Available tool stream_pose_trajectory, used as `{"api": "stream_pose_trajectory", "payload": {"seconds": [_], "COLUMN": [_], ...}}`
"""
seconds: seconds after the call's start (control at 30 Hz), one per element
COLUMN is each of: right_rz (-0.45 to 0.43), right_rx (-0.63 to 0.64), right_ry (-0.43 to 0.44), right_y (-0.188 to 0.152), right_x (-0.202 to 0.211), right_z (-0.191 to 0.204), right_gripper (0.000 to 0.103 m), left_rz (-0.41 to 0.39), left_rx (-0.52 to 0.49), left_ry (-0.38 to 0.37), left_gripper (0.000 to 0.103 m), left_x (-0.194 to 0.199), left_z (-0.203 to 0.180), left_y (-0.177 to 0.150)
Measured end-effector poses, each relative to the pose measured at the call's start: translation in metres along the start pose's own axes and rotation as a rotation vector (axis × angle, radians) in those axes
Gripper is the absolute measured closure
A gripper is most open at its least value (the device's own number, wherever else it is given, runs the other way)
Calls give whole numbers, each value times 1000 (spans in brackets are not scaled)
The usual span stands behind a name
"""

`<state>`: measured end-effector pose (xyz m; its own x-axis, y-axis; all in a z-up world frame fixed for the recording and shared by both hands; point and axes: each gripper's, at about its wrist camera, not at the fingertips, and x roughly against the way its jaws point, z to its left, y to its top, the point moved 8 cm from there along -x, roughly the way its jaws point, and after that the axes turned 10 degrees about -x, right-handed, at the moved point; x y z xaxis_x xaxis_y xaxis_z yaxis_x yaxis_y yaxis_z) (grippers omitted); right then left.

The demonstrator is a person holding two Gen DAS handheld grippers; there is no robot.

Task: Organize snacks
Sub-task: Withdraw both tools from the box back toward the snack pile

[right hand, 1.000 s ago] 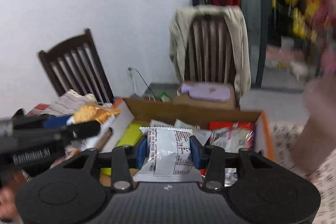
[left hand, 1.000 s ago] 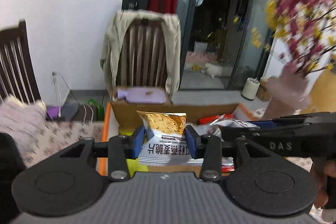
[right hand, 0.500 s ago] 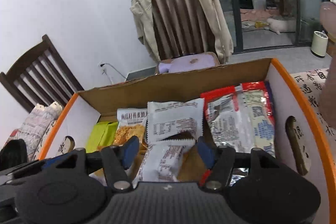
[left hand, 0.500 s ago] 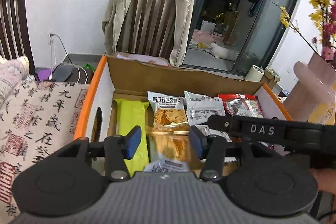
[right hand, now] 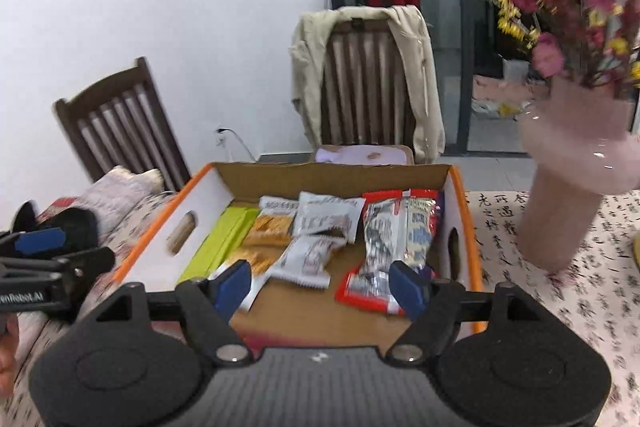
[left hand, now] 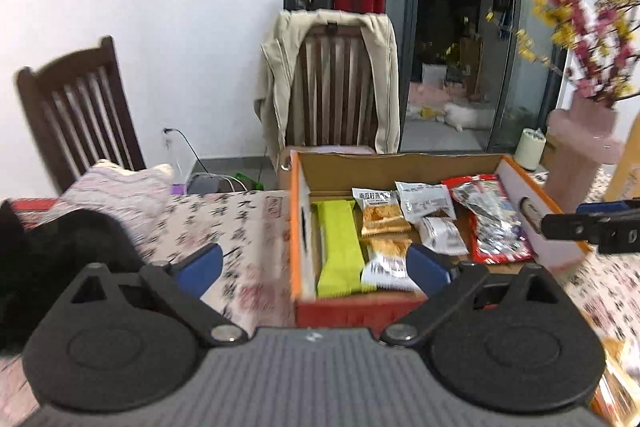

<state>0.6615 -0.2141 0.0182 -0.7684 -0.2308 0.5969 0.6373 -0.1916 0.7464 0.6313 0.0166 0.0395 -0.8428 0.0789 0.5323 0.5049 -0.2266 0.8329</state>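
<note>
Watching both grippers, I am seeing them empty: the left gripper [left hand: 314, 265] is spreading its jaws very wide with nothing between them, and the right gripper [right hand: 320, 285] is also opening, gripping nothing.

Working left to right through the risks: the left gripper is hanging over the near-left corner of the cardboard box [left hand: 400, 165], and I am judging that its right blue pad could clip the orange-edged left wall or drag the near orange-and-white packet [left hand: 386, 261] if I swing it carelessly. The green bar [left hand: 340, 247] is lying along the left wall, the orange packets just right of it. Next, the white packets [right hand: 310, 259] are lying loosely in the middle of the box, one overlapping the other, so a brush from either finger could be skewing them. Further right, the red-and-silver bag [right hand: 384, 251] is lying just beyond the right gripper's right pad, by the right wall. Beyond the box's right wall, the pink vase [right hand: 568, 183] of flowers is standing on the patterned tablecloth [right hand: 560, 291]; a wide swing could be knocking it over.

All the visible snacks are lying inside the box, ahead of and below both grippers.
</note>
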Motion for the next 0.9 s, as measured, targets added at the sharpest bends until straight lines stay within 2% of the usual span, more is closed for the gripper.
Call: {"api": "stream_pose_trajectory", "payload": {"seconds": [0.13,0.27,0.47,0.63,0.7,0.83,0.9], "right_rz": [-44,-108,-132,-158,-179,-221,-232], "right_rx": [14,86,112,123,128,118,89], "right_ry": [28,17,74,108,89,-4,-47], "right_y": [-16,-48,-119,-189,-215,-263,-285], "right_x": [58,118,197,253,269,289,296], "right_z": [-2,-1,2,5,4,-5,-10], "right_gripper": [23,21,17,16,16,16,16], "left_rz": [-40,-68,-112,-91,-90,-87,-80], "left_rx": [15,58,80,133,145,66,49], "left_ry": [1,0,-3,9,26,77,71], "left_gripper": [0,0,0,0,0,0,0], "left_x": [67,131,209,252,267,286,291], "left_z": [-1,-6,-21,-36,-44,-63,-68], "left_y": [-27,-62,-118,-177,-200,-232,-243]}}
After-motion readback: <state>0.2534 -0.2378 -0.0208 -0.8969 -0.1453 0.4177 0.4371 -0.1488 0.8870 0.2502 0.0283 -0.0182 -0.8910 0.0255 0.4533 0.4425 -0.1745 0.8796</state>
